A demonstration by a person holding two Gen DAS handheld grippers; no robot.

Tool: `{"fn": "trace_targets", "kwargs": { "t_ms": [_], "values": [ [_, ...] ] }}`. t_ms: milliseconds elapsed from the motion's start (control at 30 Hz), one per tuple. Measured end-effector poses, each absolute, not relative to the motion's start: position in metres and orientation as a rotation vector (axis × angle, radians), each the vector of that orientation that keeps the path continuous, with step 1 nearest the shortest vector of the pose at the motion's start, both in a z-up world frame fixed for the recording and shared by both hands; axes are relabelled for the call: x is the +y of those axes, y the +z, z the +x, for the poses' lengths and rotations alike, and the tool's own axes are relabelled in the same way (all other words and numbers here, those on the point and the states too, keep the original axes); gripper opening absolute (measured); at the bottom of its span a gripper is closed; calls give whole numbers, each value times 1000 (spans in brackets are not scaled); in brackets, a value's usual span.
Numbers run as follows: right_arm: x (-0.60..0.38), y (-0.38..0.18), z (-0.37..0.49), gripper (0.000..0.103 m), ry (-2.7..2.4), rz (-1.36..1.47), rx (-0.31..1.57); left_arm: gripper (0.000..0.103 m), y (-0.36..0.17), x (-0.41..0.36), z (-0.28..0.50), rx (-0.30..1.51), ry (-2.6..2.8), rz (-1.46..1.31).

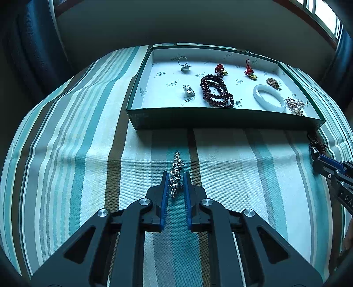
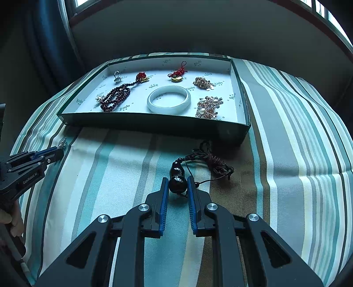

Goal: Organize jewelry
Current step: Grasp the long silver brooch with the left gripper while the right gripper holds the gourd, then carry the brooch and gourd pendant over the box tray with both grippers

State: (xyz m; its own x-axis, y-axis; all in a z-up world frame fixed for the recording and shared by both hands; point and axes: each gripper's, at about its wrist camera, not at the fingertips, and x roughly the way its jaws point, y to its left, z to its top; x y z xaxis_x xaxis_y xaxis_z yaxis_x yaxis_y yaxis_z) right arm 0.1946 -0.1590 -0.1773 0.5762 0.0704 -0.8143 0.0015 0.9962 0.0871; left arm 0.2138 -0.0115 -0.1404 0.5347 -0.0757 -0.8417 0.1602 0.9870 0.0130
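Observation:
A silver rhinestone brooch (image 1: pixel 176 172) lies on the striped cloth, and my left gripper (image 1: pixel 175 176) is shut on its near half. My right gripper (image 2: pixel 177 181) is shut on a black gourd-shaped bead pendant (image 2: pixel 177 178), whose dark brown cord (image 2: pixel 215 163) trails away on the cloth to the right. Beyond both stands a dark green box (image 1: pixel 220 120) with a white printed lining. Inside it lie a dark red bead strand (image 1: pixel 217 91), a white bangle (image 1: pixel 269 98), two red knot charms, a ring (image 1: pixel 183 63), a small silver piece and two pearl and gold clusters.
The striped cloth (image 1: pixel 77 154) covers a round table that falls away at the sides. A dark curtain (image 1: pixel 33 44) hangs at the left and a window strip (image 1: pixel 326 15) runs along the upper right. A person's hand (image 2: pixel 11 223) holds the left gripper's handle.

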Motion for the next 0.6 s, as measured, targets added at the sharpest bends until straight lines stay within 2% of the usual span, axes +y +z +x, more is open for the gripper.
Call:
{"fn": "trace_targets", "kwargs": {
  "t_ms": [600],
  "values": [
    [-159,-150,171,17,49,106,880,13,-112,-8,194,930,-139,73]
  ]
}}
